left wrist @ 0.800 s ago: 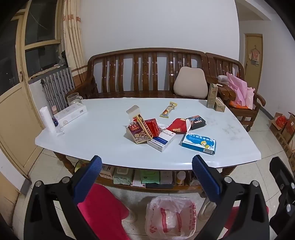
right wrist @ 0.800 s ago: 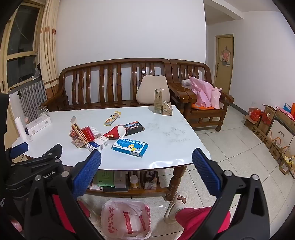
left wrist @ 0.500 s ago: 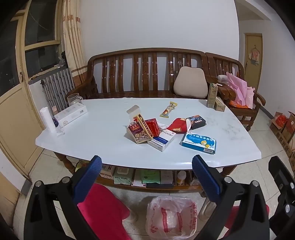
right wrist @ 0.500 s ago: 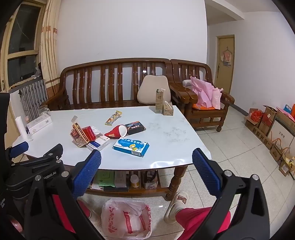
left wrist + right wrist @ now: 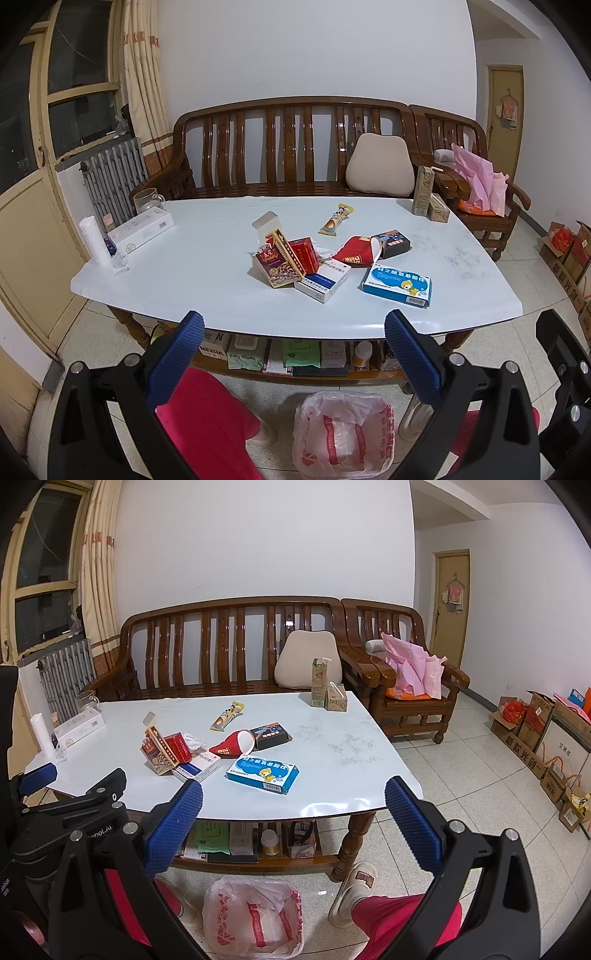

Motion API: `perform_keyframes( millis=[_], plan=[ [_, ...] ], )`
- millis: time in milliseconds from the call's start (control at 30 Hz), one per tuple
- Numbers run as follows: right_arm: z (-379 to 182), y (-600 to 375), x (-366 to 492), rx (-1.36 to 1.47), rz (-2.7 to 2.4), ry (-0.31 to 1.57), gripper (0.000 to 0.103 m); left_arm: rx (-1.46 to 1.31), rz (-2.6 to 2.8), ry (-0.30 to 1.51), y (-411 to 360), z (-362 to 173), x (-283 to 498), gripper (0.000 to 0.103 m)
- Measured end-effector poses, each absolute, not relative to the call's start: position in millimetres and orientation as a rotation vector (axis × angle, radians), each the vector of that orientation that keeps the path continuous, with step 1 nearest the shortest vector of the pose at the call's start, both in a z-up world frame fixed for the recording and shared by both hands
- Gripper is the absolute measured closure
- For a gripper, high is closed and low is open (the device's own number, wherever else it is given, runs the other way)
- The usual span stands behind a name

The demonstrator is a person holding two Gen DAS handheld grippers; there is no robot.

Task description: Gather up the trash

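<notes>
Trash lies mid-table (image 5: 184,266): a blue medicine box (image 5: 398,285) (image 5: 263,773), a red paper cup (image 5: 357,251) (image 5: 234,743) on its side, a black box (image 5: 391,243), a snack wrapper (image 5: 335,220) (image 5: 227,716), red and patterned cartons (image 5: 284,258) (image 5: 164,751) and a white-blue box (image 5: 323,280). A white plastic bag with red print (image 5: 343,435) (image 5: 253,919) stands open on the floor below. My left gripper (image 5: 293,354) and right gripper (image 5: 293,834) are both open and empty, held before the table's near edge.
Two drink cartons (image 5: 327,694) stand at the table's far right corner. A white box (image 5: 142,229), a glass mug (image 5: 147,199) and small bottles (image 5: 98,240) sit at the left. A wooden bench (image 5: 288,155) is behind. Cardboard boxes (image 5: 539,738) line the right wall.
The right wrist view has shifted slightly, with the table objects drifting a little right. Both grippers stay open. Nothing on the table moved.
</notes>
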State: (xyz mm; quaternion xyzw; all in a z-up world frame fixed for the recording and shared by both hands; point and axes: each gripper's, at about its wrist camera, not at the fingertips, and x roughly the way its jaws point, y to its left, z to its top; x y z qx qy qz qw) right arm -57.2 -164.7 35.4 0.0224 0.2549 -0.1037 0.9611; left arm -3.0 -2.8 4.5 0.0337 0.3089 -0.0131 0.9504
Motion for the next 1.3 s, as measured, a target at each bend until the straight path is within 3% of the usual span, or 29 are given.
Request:
perform_keyframes(
  millis=[1300],
  plan=[
    [33.7,-161.9,-54.4,0.044,-0.202,0.519,0.006,0.083,-0.042,0.633,-2.8,5.4,-0.6,0.007]
  ],
)
